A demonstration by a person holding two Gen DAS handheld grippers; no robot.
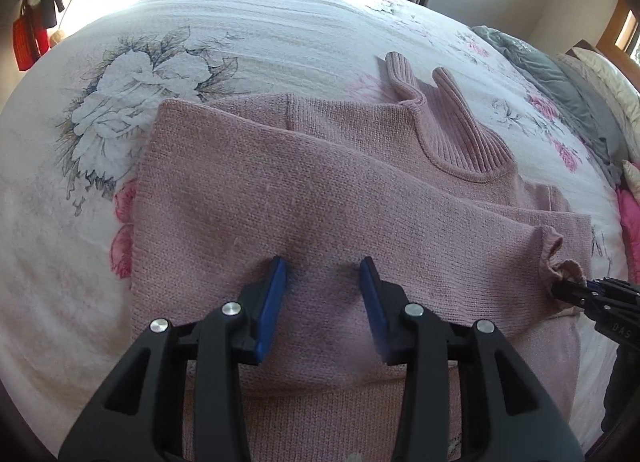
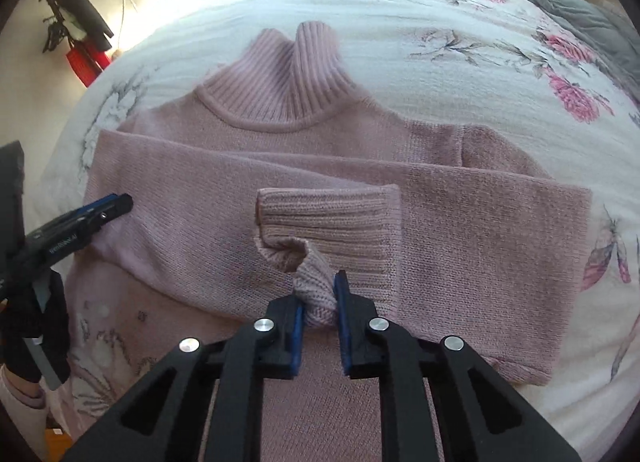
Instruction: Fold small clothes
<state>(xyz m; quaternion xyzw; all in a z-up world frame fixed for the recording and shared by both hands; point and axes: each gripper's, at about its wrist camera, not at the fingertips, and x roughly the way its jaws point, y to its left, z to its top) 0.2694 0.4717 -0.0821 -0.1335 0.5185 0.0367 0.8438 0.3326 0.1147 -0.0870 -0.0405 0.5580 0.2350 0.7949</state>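
**Inspector:** Presently, the pink sweater [image 2: 304, 182] lies flat on the floral bedspread [image 1: 240, 22], collar [image 2: 280, 86] away from the person. Both sleeves are folded across the chest, one over the other.

**Clerk:** And the grippers?

**Inspector:** The right gripper [image 2: 318, 302] is clamped narrow on a bunch of knit at the ribbed cuff [image 2: 328, 222] of the upper sleeve, the cuff partly curled under. The left gripper [image 1: 324, 294] stands spread wide over the sleeve near the sweater's other side, holding nothing; its blue pads [image 1: 276, 290] look to rest on or just above the knit, I cannot say which.

**Clerk:** Progress?

**Inspector:** In my judgement, roughly midway. Sleeves are in, though the cuff wants laying flat and releasing. The body remains unfolded; bringing hem toward collar is still outstanding.
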